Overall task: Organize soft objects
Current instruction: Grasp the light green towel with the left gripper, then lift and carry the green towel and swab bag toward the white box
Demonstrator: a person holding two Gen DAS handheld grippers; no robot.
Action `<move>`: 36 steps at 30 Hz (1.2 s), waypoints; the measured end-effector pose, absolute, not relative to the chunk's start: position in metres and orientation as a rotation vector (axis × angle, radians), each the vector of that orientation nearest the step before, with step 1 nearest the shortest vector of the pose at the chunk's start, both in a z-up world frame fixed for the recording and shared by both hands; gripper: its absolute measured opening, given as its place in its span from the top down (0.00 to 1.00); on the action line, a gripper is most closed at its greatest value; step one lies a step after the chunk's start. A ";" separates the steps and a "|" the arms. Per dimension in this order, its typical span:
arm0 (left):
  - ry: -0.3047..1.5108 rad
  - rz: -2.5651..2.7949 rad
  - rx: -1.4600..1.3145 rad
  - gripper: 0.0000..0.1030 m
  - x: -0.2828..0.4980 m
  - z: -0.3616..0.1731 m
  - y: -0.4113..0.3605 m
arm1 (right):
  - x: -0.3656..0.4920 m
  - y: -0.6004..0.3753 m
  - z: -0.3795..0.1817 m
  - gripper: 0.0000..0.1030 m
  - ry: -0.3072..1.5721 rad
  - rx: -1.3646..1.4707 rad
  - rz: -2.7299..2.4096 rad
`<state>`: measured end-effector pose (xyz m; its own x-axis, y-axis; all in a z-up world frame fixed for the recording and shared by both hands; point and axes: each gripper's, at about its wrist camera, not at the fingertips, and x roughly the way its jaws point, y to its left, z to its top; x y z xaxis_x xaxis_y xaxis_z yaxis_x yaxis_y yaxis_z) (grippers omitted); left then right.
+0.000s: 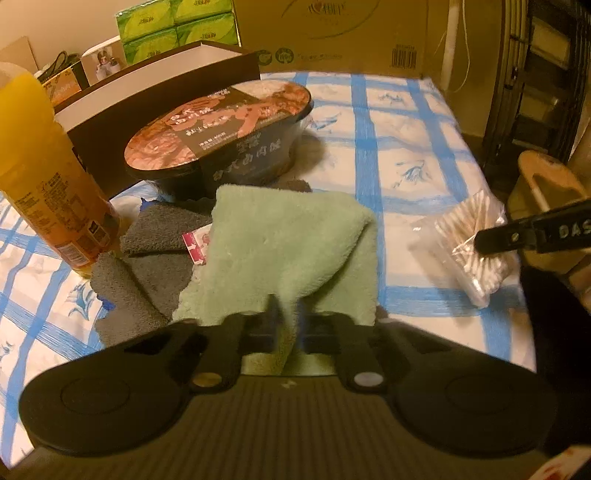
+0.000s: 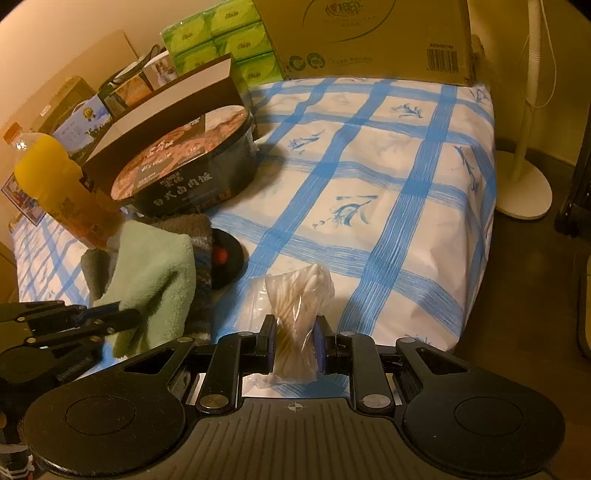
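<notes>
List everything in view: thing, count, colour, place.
green cloth: one, pale green, near left of table, pinched at its edge
grey cloth: one, dark grey, under and left of the green cloth
cotton swab bag: one, clear with white swabs, near edge of table
meal bowl: one, black with printed lid, behind the cloths
juice bottle: one, orange, far left
dark box: one, brown and white, behind the bowl
tissue packs: several, green, stacked at back
cardboard carton: one, tan, at back
tablecloth: one, white with blue checks
left claw: black, shut on the green cloth
right claw: black, shut on the cotton swab bag
</notes>
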<state>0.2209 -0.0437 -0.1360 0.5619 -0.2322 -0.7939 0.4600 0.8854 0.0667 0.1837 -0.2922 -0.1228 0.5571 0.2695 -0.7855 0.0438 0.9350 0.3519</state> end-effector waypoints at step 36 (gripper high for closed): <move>1.068 -0.366 -0.039 0.58 0.174 -0.132 0.039 | 0.177 -0.275 -0.118 0.79 0.994 0.388 0.209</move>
<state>0.1737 0.0389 -0.1320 0.4280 -0.3117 -0.8483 0.2740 0.9392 -0.2069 0.1767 -0.2752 -0.1179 0.5333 0.3444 -0.7726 0.0042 0.9122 0.4096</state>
